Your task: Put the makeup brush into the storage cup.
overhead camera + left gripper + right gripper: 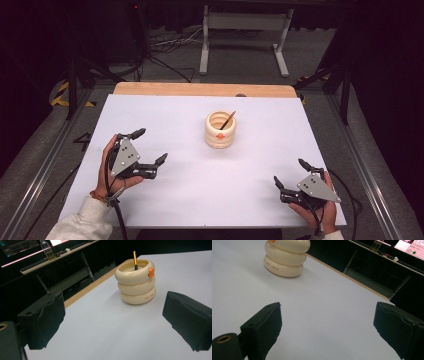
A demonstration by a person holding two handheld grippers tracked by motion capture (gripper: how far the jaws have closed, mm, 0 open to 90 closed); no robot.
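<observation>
Both grippers parked wide open and empty at the near corners, left gripper (150,146) and right gripper (290,172), well apart from the cream ringed holder (220,129) mid-table with a pen (228,120) leaning inside, likely staged clear before a reach.

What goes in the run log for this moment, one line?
left claw: open, empty | right claw: open, empty | cream ringed pen holder: upright mid-table, untouched | pen: leaning inside holder

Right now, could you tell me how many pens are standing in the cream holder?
1: a single pen leans inside the cream ringed holder mid-table; the holder's inside is partly hidden, so shorter ones could be missed.
</observation>
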